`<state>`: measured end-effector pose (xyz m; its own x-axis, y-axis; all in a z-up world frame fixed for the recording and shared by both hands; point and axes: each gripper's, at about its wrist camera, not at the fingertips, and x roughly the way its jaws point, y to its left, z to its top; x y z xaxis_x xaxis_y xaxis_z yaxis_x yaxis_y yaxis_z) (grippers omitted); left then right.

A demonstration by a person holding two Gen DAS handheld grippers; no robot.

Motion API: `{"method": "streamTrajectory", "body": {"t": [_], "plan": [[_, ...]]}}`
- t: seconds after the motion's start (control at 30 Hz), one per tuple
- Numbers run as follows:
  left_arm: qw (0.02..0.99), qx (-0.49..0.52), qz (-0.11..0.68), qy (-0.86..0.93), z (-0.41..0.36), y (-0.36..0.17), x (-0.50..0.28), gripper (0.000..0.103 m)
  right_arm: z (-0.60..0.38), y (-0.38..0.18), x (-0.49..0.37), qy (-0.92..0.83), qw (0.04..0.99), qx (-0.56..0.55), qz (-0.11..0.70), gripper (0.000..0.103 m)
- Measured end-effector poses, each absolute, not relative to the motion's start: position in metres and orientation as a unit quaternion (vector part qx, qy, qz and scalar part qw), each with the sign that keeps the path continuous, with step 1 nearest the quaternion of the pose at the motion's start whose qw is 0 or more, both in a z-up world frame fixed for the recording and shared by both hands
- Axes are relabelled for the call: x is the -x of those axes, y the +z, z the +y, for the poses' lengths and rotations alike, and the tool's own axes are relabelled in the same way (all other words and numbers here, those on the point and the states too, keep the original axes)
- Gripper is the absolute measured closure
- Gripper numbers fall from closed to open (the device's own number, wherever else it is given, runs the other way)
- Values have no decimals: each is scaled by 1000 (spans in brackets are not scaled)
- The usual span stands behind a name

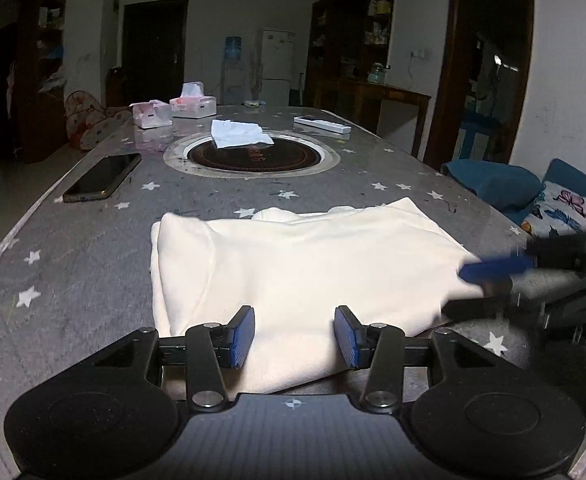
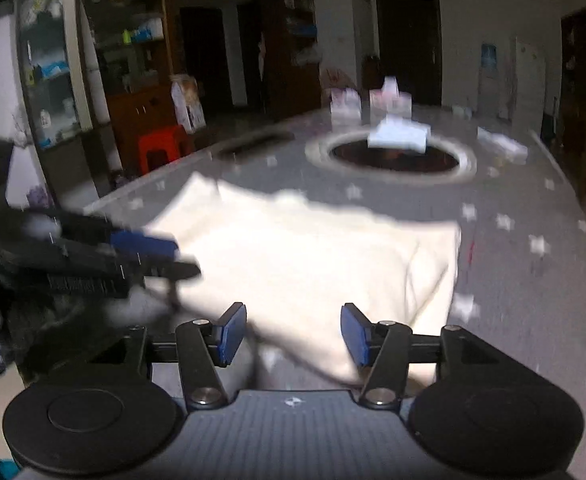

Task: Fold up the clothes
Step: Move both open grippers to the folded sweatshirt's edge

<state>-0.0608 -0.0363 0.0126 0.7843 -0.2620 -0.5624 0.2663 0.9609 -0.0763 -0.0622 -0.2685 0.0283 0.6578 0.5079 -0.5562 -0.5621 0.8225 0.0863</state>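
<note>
No text, label, brand, number or sign could be read in either view. In the left wrist view, reddish marks stood on the dark round inset [image 1: 253, 156] of the table [image 1: 73, 248], beside the white paper lying across it, but they were too small to make out as letters. The pink printing on the two tissue boxes [image 1: 193, 105] at the far end was likewise illegible, and the packages on the distant shelves showed only patches of colour. The right wrist view was blurred throughout, so nothing printed on the shelf goods or boxes could be resolved there.
</note>
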Motion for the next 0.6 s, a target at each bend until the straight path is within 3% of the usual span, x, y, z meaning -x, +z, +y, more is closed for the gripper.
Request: {"method": "streamTrajectory", "body": {"t": [0.6], "plan": [[944,55,306,-107,-12,23,2,51,-263,23,22,281,911,26,301,47]]}}
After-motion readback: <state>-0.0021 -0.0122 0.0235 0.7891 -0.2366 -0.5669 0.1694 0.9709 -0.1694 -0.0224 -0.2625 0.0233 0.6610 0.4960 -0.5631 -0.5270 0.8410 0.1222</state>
